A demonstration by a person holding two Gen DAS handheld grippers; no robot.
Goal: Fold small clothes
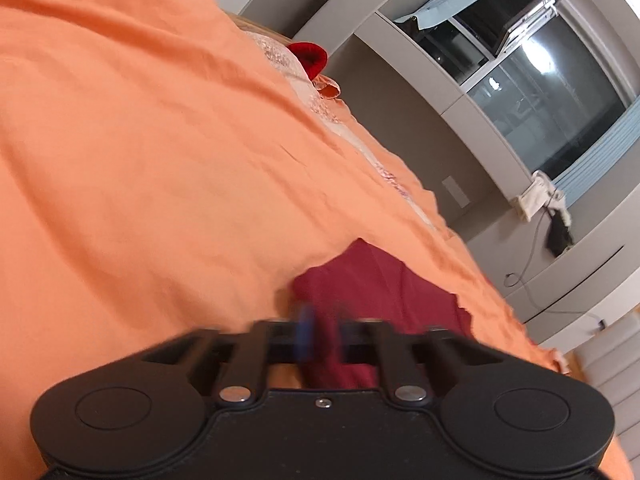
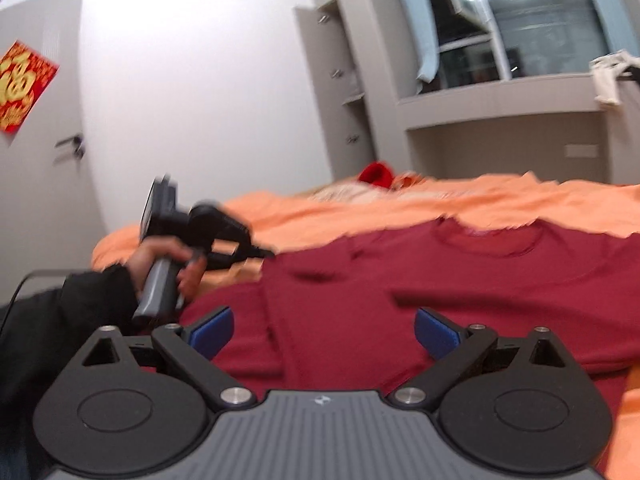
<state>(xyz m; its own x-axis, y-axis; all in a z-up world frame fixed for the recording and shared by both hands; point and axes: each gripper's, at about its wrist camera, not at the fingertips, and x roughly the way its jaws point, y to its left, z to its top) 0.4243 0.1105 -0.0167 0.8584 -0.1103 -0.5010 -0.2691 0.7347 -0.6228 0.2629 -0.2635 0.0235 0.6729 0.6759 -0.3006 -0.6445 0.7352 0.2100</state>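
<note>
The left gripper pinches the maroon T-shirt's sleeve edge to fold it inward, while the right gripper hovers with jaws spread over the shirt's hem (ready to grab).

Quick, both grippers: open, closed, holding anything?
Left hand-held gripper: closed on the red shirt.
Right hand-held gripper: open, empty, over the shirt.

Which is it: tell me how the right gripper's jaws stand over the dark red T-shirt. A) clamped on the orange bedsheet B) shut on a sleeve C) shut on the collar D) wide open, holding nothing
D: the right gripper has its blue pads spread far apart, with the dark red T-shirt lying untouched on the orange bedsheet between and beyond them.
</note>
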